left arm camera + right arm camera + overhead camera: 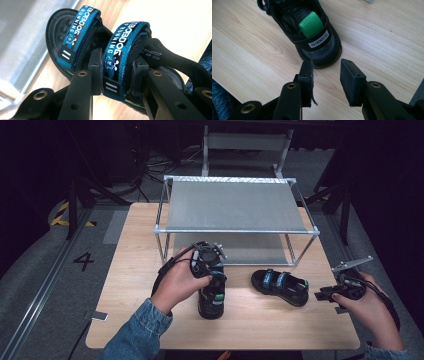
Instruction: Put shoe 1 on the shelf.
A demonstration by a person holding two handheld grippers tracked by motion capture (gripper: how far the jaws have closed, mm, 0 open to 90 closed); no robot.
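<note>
Sandal point(117, 55) clamped by its rear blue strap in left gripper point(117, 75), apparently lifted off table point(150, 320), at 6 o'clock from rack point(235, 205). Second sandal point(280, 286) flat at 3 o'clock. Right gripper point(325, 82) open, empty, just behind its heel.

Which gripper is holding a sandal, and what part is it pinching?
The left gripper holds a sandal by its rear blue strap. The right gripper is open, holding nothing.
</note>
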